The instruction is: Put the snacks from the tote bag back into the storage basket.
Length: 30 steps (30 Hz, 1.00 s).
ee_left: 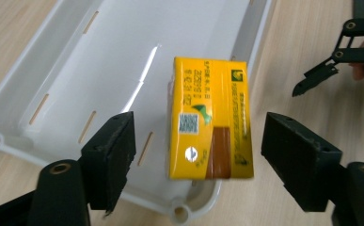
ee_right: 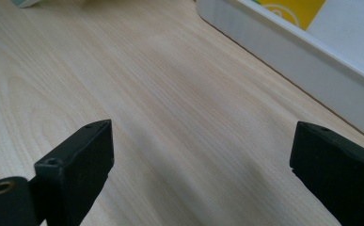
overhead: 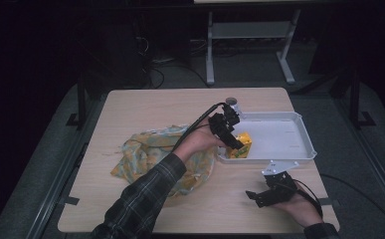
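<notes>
1. You are at a light wooden table [overhead: 145,107] in a dark room, with a crumpled yellow and green cloth [overhead: 145,149] lying on its left part.
2. A white tray [overhead: 289,137] sits on the right part of the table. Inside it is one thing – a yellow carton [ee_left: 211,117], in the near left corner, right by the cloth.
3. In the left gripper view the yellow carton is longer than it is wide, and its long side runs away from you, between your jaws.
4. Your left gripper [ee_left: 196,162] hangs over that corner. Its jaws stand apart on either side of the carton and do not touch it.
5. Your right gripper [ee_right: 198,165] rests low over bare table in front of the tray – jaws wide apart, nothing between them.
</notes>
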{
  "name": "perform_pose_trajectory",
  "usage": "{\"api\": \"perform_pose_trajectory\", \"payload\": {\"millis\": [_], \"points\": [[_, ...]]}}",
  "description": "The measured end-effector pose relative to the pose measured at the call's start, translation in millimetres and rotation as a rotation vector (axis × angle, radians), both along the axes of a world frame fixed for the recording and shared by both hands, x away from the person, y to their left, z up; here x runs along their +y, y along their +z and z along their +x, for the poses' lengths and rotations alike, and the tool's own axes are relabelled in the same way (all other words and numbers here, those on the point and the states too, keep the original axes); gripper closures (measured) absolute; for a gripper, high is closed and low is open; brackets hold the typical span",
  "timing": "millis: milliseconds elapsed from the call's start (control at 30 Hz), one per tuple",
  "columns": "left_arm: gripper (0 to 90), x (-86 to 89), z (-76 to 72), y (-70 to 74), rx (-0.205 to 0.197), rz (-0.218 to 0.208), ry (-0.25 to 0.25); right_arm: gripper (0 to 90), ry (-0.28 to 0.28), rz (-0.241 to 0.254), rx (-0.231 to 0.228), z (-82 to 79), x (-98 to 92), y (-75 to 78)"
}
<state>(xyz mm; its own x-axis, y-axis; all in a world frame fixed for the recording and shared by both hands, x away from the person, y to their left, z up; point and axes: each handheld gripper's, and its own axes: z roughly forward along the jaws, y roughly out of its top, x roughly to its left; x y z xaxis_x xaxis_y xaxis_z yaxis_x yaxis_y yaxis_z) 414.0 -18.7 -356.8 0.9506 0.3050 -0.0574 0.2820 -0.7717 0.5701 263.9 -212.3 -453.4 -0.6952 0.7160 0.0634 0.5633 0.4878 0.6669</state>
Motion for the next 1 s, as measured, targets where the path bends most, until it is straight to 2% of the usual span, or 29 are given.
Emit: {"api": "perform_pose_trajectory", "payload": {"millis": [267,400,600,700,867,1000], "points": [[20.5,23.3,-7.6,7.0,0.007,-0.021,-0.001,6.3,-0.005,-0.002,0.006,-0.1,-0.2,-0.2],[20.5,37.6,-12.9,8.6,0.012,-0.046,0.009,6.3,-0.010,0.000,0.006,0.1,-1.2,0.4],[20.6,60.8,-21.4,9.7,-0.003,-0.047,0.019,13.0,-0.002,-0.021,0.034,0.4,-3.5,2.0],[20.5,74.4,-26.9,7.3,-0.003,-0.050,0.031,15.0,0.001,-0.031,0.032,1.0,-3.8,3.0],[20.6,101.7,-36.8,4.1,-0.013,-0.058,0.051,24.1,-0.008,-0.035,0.044,2.8,-6.2,7.5],[20.8,127.3,-44.7,3.0,-0.014,-0.072,0.075,38.2,-0.017,-0.033,0.067,5.1,-7.1,13.1]]}}
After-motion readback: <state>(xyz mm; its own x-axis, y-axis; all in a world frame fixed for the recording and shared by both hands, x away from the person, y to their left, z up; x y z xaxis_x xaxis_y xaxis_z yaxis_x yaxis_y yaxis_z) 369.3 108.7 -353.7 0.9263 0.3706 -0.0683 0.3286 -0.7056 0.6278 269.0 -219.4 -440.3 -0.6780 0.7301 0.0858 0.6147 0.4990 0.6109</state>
